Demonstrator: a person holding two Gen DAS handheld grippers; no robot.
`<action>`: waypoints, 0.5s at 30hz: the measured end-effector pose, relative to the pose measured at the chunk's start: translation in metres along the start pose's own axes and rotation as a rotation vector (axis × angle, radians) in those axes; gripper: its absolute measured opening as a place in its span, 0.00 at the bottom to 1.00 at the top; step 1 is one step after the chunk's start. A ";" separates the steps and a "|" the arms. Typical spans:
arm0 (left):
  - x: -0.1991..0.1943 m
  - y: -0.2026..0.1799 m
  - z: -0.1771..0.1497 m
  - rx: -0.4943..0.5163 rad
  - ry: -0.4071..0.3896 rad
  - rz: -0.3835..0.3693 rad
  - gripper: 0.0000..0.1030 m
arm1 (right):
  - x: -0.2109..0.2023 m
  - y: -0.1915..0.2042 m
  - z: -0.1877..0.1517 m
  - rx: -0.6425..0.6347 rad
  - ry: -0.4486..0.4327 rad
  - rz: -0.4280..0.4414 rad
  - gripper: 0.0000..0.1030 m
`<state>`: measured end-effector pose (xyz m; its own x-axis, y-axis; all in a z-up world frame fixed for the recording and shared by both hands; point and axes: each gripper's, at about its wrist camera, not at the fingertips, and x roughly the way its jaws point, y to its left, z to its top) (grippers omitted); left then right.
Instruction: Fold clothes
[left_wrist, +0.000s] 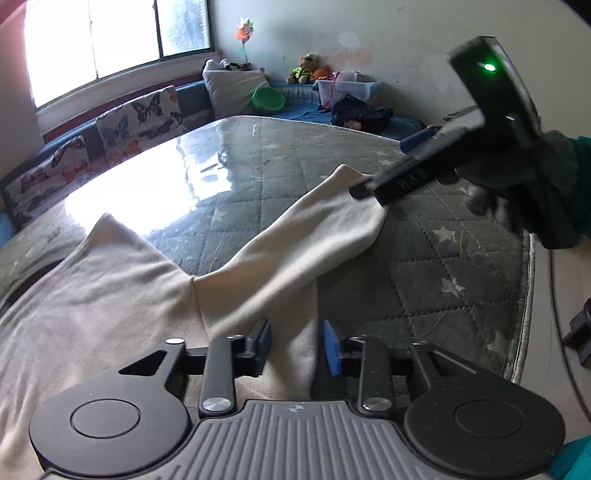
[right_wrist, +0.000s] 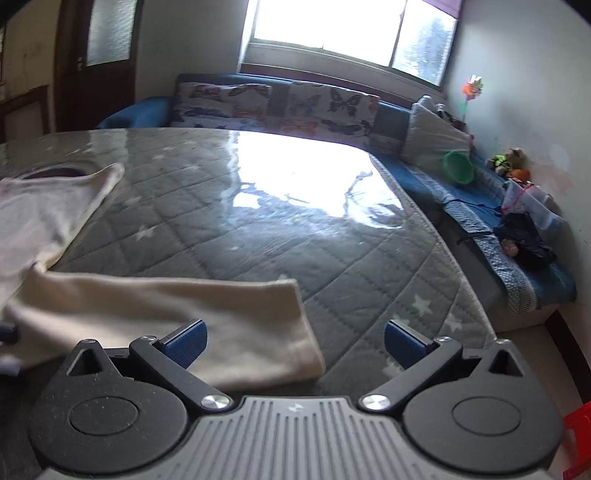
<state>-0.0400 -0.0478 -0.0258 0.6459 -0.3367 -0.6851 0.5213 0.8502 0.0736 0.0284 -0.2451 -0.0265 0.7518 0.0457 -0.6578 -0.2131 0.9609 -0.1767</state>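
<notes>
Cream long-sleeved cotton top (left_wrist: 110, 295) lies spread on grey quilted mattress (left_wrist: 424, 277). Left hand-held gripper (left_wrist: 293, 347) part-open astride sleeve base; right hand-held gripper (right_wrist: 293, 343) wide open, empty, over cuff (right_wrist: 288, 325) — nip cuff edge squarely, fold sleeve w/o twisting.

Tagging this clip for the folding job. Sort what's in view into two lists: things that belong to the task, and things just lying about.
Part of the job:
- cream garment, spread on the mattress
- its sleeve
- left gripper, open around a fold of the cloth
- right gripper, open over the sleeve end

Lying about:
- butterfly cushions
- green bowl
- stuffed toy
- pinwheel
- clear plastic bin
</notes>
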 end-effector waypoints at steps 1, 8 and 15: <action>-0.001 0.001 0.000 -0.001 -0.006 -0.021 0.07 | -0.002 0.003 -0.004 -0.014 0.001 0.013 1.00; -0.017 -0.004 -0.008 0.095 -0.039 -0.166 0.04 | 0.009 -0.013 -0.005 0.007 0.005 -0.044 1.00; -0.010 -0.005 -0.002 0.090 -0.058 -0.041 0.29 | 0.004 -0.020 0.003 0.022 -0.006 -0.058 1.00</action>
<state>-0.0500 -0.0485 -0.0207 0.6529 -0.3951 -0.6462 0.5941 0.7964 0.1133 0.0368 -0.2631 -0.0236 0.7659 -0.0084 -0.6429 -0.1556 0.9678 -0.1980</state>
